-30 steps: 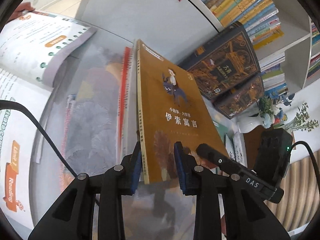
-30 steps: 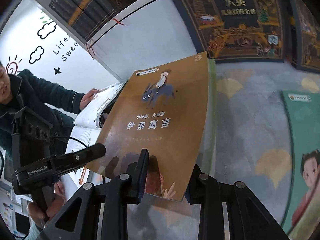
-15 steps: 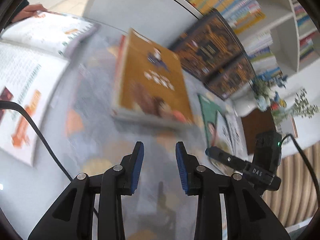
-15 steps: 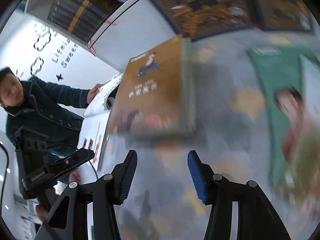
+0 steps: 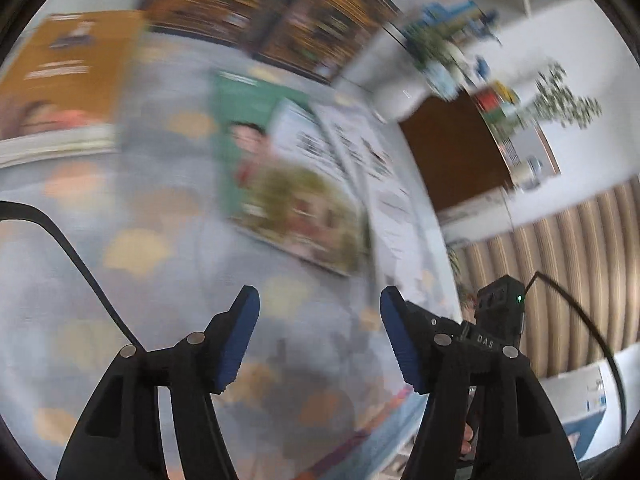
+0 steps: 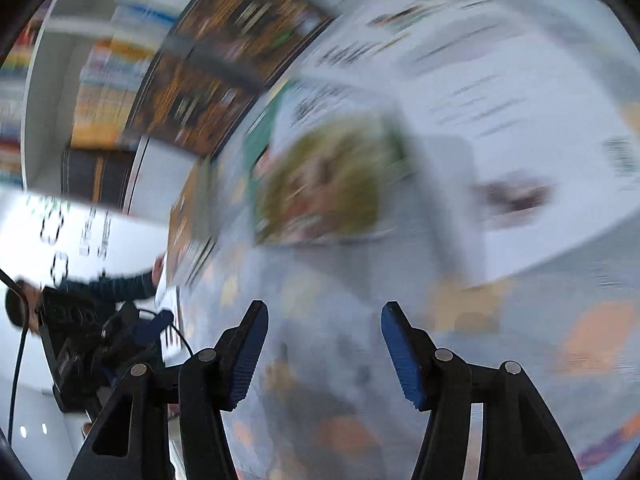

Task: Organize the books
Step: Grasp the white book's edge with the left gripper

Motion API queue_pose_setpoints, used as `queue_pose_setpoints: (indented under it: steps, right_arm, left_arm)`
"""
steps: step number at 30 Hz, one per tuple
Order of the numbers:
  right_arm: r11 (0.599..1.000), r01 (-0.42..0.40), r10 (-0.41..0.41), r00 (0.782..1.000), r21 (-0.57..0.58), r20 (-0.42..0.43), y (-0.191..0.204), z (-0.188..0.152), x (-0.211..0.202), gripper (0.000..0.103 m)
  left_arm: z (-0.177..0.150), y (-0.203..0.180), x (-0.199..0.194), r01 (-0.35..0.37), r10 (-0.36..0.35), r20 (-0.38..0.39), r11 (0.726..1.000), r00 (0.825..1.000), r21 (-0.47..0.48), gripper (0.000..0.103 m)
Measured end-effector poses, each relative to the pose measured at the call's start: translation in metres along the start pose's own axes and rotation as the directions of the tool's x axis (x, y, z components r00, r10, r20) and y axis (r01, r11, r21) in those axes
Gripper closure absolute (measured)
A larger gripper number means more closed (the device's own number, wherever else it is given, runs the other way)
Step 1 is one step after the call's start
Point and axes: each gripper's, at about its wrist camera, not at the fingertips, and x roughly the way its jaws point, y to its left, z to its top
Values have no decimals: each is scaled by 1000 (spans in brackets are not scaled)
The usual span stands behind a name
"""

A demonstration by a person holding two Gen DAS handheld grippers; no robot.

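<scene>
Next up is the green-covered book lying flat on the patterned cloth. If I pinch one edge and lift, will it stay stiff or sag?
The green-covered book looks thin, so probably a floppy paperback that sags from one edge. It lies flat, so getting a finger under may need a slide first. An open white book overlaps its far side and might drag.

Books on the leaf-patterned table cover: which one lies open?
The large white book with printed text pages, at the right edge of the table cover. The orange-brown book and the green picture book beside it are both closed, showing their covers.
</scene>
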Motion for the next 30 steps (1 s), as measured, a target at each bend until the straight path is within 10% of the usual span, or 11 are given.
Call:
queue_pose_setpoints:
  steps: [14, 30]
  right_arm:
    - [982, 156, -170, 977, 110, 129, -124, 78, -74, 46]
    - [986, 157, -151, 983, -49, 101, -135, 99, -52, 57]
  left_arm:
    - [-4, -105, 154, -62, 85, -152, 987, 985, 146, 42]
    - [-14, -104, 194, -138, 145, -135, 989, 980, 55, 42]
